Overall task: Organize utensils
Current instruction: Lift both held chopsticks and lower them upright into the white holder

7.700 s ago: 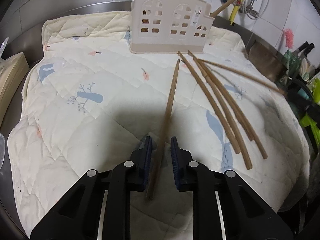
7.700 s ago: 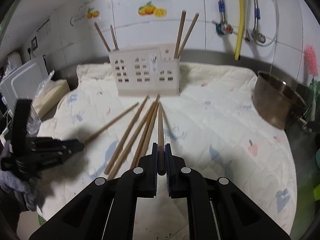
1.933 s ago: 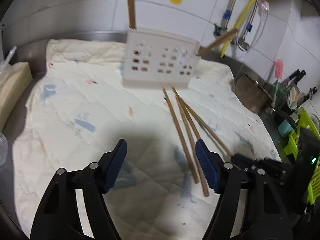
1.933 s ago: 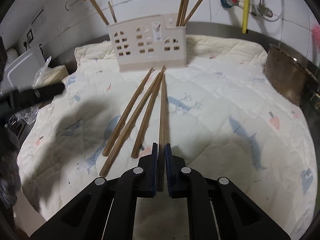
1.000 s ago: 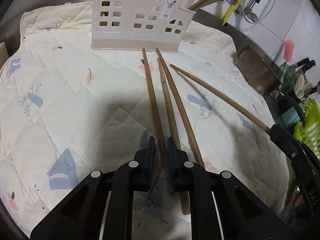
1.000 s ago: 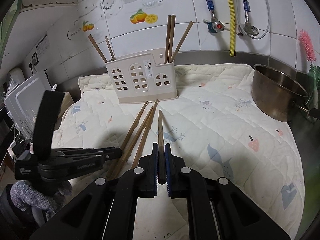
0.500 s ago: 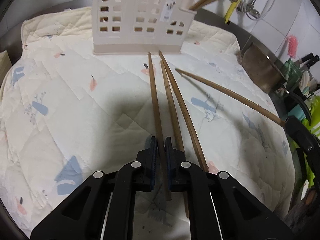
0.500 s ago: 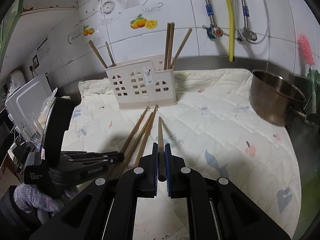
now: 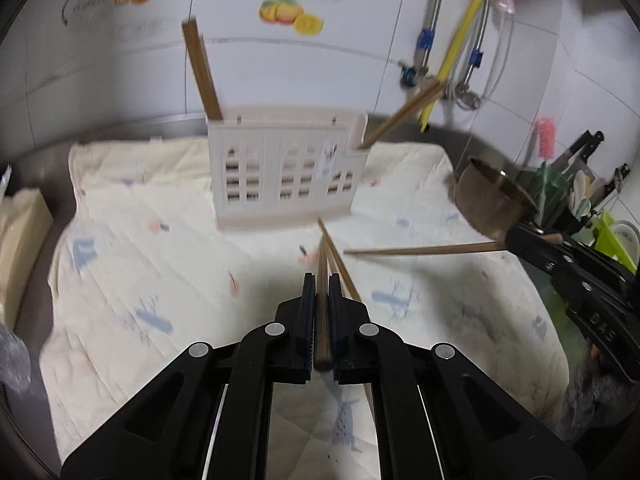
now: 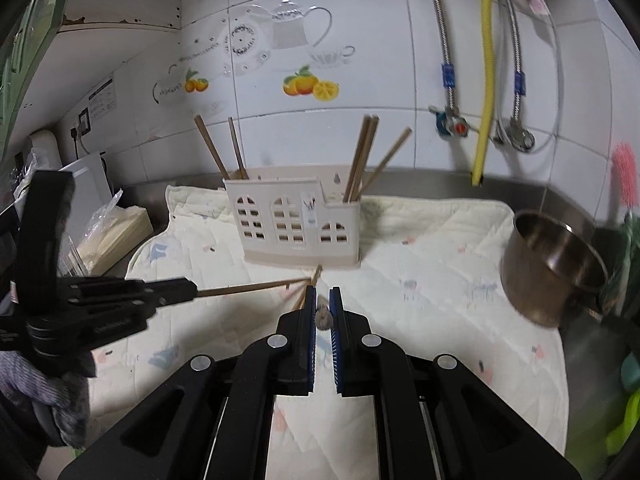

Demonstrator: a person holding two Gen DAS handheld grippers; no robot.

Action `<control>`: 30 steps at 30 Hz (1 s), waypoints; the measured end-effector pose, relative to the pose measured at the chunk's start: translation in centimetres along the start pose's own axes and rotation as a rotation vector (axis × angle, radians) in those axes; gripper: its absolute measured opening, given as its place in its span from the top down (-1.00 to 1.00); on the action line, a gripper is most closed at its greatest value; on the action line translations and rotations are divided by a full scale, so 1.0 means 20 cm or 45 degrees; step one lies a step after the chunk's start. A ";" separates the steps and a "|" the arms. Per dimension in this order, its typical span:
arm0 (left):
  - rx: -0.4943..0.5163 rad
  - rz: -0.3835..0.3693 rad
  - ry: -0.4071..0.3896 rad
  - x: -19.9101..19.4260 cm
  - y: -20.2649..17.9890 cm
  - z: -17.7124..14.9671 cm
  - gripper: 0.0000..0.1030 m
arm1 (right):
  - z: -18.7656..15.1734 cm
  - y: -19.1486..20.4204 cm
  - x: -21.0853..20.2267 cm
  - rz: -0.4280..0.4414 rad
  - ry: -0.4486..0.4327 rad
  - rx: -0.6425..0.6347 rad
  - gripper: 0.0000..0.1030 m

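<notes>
White wall tiles with fruit stickers fill the top of both views, and below them a cream quilted mat covers the steel counter, giving the wooden sticks a soft, non-slip bed. At the centre of the mat stands a beige utensil holder with window-shaped cutouts; chopsticks already lean out of its left and right compartments, so that is where I judge the rest belong. A metal pot sits at the right edge, clear of the work. My left gripper is clamped tight on one chopstick, near its thick end so the tip points toward the holder. My right gripper pinches a second chopstick, seen end-on from its own camera, for the same reason. Two loose chopsticks lie on the mat just beyond my left jaws, not yet sorted.
</notes>
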State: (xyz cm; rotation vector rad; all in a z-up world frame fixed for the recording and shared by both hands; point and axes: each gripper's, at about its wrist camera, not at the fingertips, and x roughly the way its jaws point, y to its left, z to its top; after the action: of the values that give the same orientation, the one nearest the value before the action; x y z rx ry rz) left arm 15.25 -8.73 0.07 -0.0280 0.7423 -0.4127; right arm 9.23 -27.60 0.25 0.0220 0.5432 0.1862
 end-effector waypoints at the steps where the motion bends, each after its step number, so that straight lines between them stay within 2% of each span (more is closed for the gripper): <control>1: 0.008 -0.004 -0.012 -0.01 0.00 0.02 0.90 | 0.03 0.00 0.01 0.004 -0.001 -0.013 0.87; 7: 0.060 -0.019 -0.063 -0.05 -0.01 0.13 0.90 | 0.16 0.00 0.02 0.047 -0.005 -0.055 0.87; 17: 0.134 -0.031 -0.095 -0.07 -0.03 0.33 0.90 | 0.43 -0.01 -0.01 0.126 -0.031 -0.096 0.87; 25: 0.179 -0.030 -0.140 -0.15 -0.03 0.52 0.90 | 0.68 -0.06 0.02 0.132 -0.078 -0.086 0.87; 30: 0.186 -0.029 -0.209 -0.26 -0.01 0.66 0.90 | 0.83 -0.06 0.06 0.125 -0.147 -0.077 0.87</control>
State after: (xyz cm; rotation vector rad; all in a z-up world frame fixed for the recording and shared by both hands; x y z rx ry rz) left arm 20.47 -8.50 13.21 0.0665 0.5488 -0.4799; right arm 19.02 -28.13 13.84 0.0009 0.4215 0.2954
